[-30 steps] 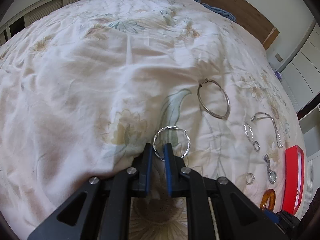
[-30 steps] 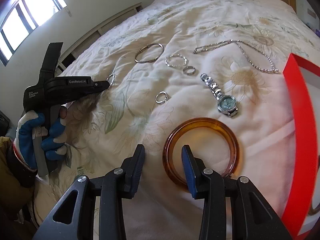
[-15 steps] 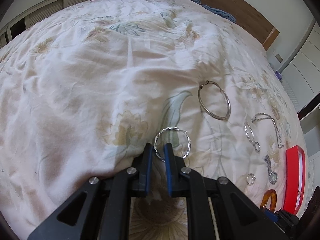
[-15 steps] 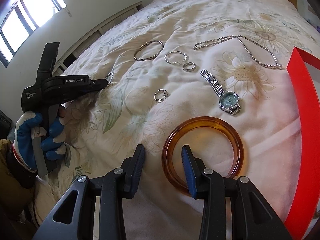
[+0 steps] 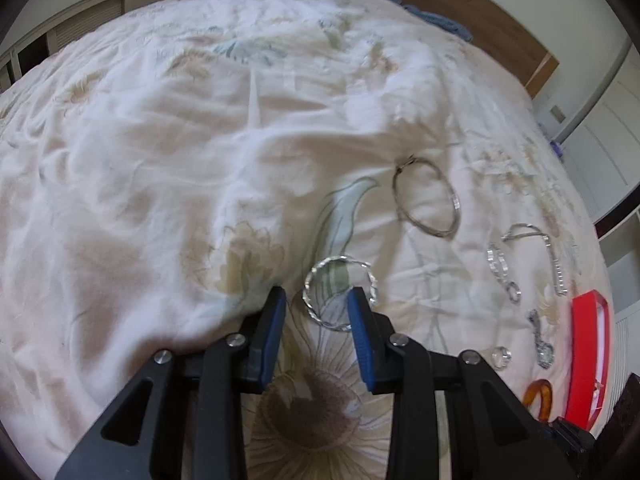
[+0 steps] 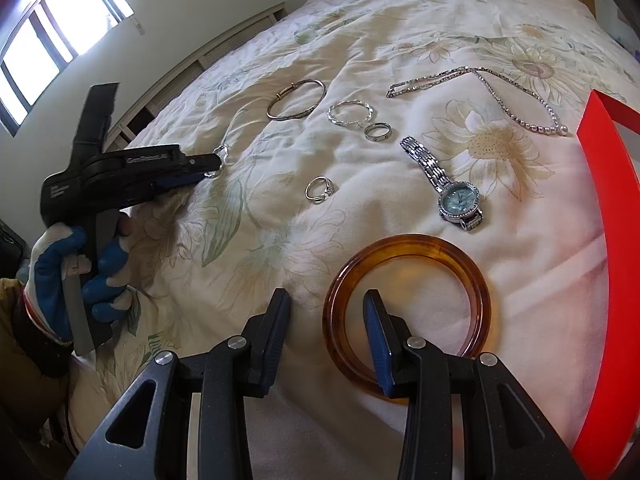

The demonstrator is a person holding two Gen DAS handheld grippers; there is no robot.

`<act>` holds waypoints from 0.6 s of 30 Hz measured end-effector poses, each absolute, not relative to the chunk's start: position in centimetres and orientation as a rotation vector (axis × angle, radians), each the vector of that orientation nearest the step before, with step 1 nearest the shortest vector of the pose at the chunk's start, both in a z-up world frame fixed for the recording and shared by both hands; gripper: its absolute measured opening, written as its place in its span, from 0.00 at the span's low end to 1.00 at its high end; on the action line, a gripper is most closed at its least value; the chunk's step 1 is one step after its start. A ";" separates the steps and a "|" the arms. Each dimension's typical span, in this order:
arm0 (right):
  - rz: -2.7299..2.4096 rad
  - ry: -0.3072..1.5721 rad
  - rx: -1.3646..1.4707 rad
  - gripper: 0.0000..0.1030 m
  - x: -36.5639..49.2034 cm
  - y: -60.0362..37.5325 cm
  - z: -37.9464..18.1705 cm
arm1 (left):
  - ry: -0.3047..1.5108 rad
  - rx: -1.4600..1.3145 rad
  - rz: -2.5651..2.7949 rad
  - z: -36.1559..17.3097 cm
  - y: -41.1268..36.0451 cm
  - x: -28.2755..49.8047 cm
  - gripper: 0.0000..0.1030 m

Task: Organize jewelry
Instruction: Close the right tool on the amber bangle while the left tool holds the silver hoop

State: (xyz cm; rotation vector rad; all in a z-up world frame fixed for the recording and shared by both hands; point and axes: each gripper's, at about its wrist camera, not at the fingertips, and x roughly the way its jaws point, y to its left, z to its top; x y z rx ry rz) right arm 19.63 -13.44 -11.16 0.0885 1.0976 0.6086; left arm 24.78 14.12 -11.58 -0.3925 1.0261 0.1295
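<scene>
a: left gripper [image 5: 316,314]?
b: fingers spread, twisted silver wire bangle [image 5: 340,298] lying loose between them on the floral bed quilt [image 5: 160,160].
a: right gripper [image 6: 327,330]?
b: spread, straddling the amber translucent bangle [image 6: 406,312] rim near the red box [image 6: 608,260].

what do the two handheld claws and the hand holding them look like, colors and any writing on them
Both claws are matte black plastic with blue pads lining the fingers and round silver screws at the joints. From the right wrist view, the left claw has a pistol-style body with small white lettering too blurred to read. The hand wears a white and blue glove, above a dark sleeve.
</scene>
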 end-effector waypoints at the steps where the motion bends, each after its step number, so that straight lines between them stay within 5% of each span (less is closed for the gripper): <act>1: 0.610 1.098 0.088 0.37 19.7 -13.4 -11.2 | 1.040 -0.397 0.128 -12.0 14.1 25.1 0.30; 8: 0.623 1.098 0.088 0.36 19.8 -13.1 -11.5 | 1.107 -0.292 0.135 -13.3 12.9 27.1 0.27; 18: 0.647 1.127 0.135 0.12 19.6 -13.4 -11.6 | 1.030 -0.237 0.113 -11.6 12.2 25.1 0.07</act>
